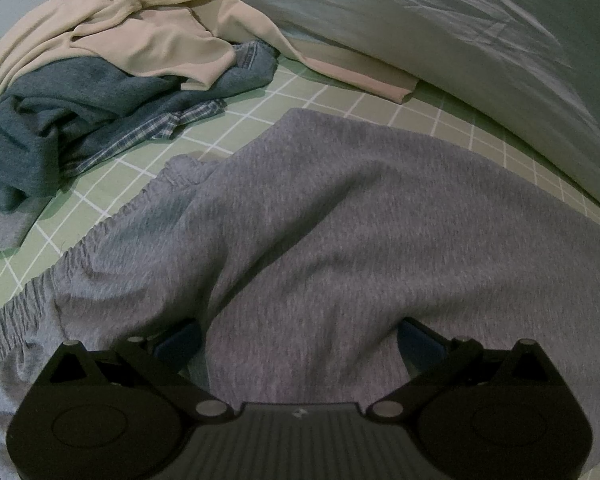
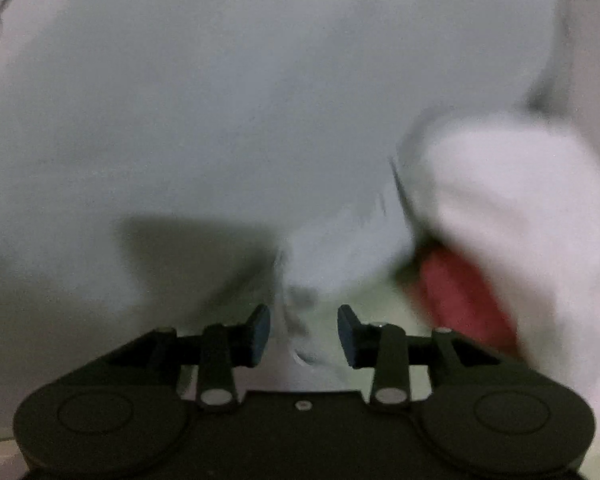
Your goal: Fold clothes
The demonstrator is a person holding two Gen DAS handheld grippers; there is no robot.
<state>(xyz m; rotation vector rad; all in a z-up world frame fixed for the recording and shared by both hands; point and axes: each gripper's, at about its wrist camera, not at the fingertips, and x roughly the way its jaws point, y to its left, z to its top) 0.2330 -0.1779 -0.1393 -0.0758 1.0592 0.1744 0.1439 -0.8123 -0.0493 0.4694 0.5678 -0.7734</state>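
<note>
Below, I see my left claw (image 1: 300,344) gripping heather-grey knit shorts (image 1: 319,220) on the green white-gridded bed sheet (image 1: 300,92), my right claw (image 2: 303,334) parted over pale bedding (image 2: 220,100).

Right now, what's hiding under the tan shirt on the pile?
Under the tan shirt I see blue jeans, a dark teal top and plaid cloth. Anything deeper is covered.
</note>
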